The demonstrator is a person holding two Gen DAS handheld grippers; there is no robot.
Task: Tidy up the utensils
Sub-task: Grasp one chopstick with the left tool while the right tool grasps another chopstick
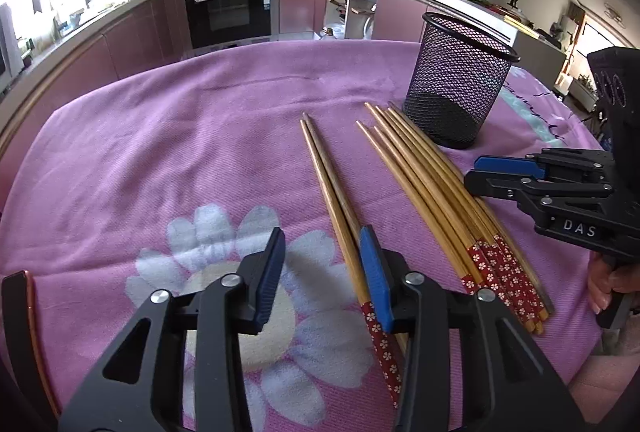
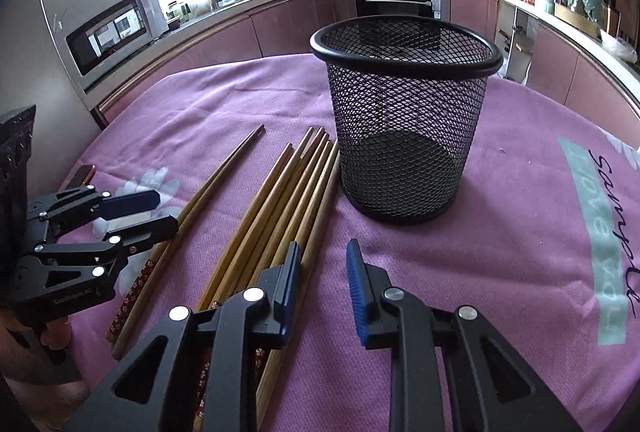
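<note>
Chopsticks lie loose on the tabletop; none is in the holder yet.

The left gripper (image 1: 322,274) is wide open and empty, its right finger beside the separate pair of chopsticks (image 1: 330,188). The right gripper (image 2: 323,282) is open and empty too, above the handle end of the chopstick bundle (image 2: 280,216), whose tips touch the empty mesh holder (image 2: 406,120) toward the far edge. Next, I judge, a jaw must straddle sticks and close.
</note>
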